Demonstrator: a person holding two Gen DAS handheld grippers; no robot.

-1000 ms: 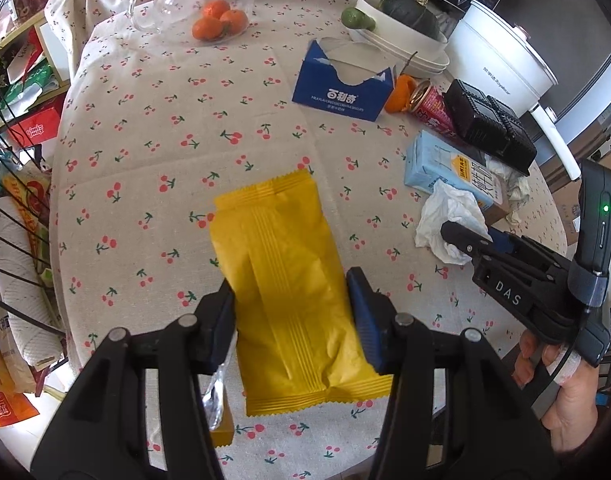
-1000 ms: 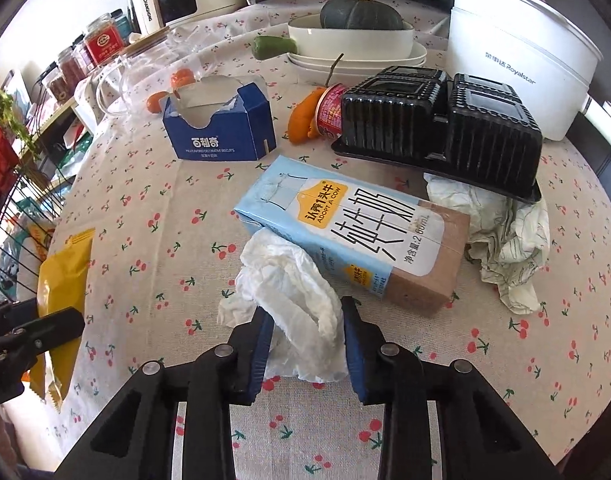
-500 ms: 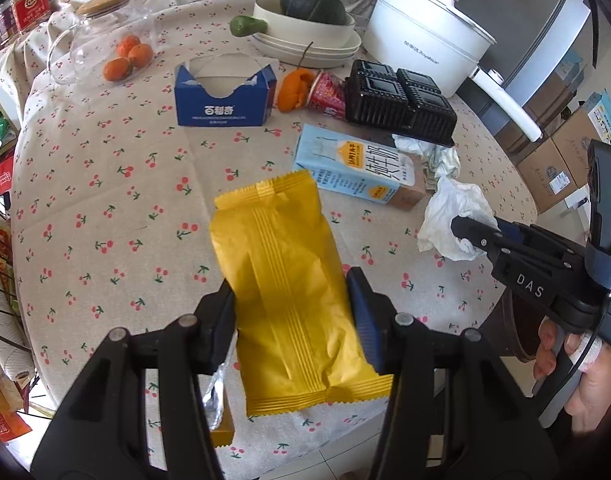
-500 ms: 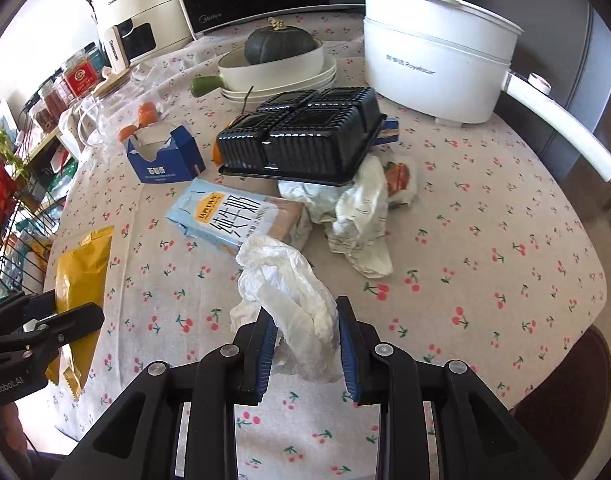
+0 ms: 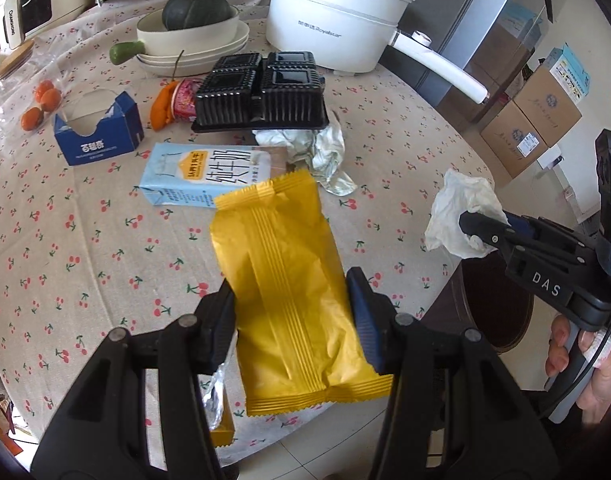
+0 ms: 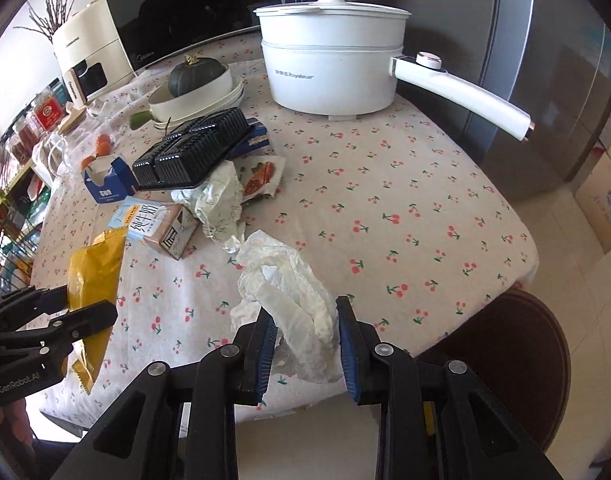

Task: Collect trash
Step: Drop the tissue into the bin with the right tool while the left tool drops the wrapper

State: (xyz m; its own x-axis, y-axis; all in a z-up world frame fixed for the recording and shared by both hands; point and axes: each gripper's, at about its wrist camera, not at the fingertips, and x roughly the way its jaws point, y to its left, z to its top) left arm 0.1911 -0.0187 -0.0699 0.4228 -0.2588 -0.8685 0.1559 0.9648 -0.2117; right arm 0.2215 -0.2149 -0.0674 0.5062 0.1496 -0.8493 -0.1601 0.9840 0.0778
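Note:
My left gripper (image 5: 291,308) is shut on a yellow snack wrapper (image 5: 283,280) and holds it above the table's front edge; the wrapper also shows in the right wrist view (image 6: 95,276). My right gripper (image 6: 305,330) is shut on a crumpled white tissue (image 6: 293,284), lifted over the table edge; the tissue also shows in the left wrist view (image 5: 461,212). On the cherry-print tablecloth (image 5: 85,220) lie a blue milk carton (image 5: 201,178), a crumpled paper wrapper (image 5: 321,148), a black plastic tray (image 5: 261,92) and a small printed packet (image 6: 261,176).
A white electric pot (image 6: 329,60) with a long handle stands at the back. A bowl with a dark squash (image 5: 193,20), a blue tissue box (image 5: 99,130), an orange peel (image 5: 163,106) and a dark round stool (image 6: 517,360) by the table edge are nearby. Cardboard boxes (image 5: 545,108) stand on the floor.
Both grippers have lifted and swung right with their loads, away from the milk carton toward the table's edge. The stool and floor have come into view.

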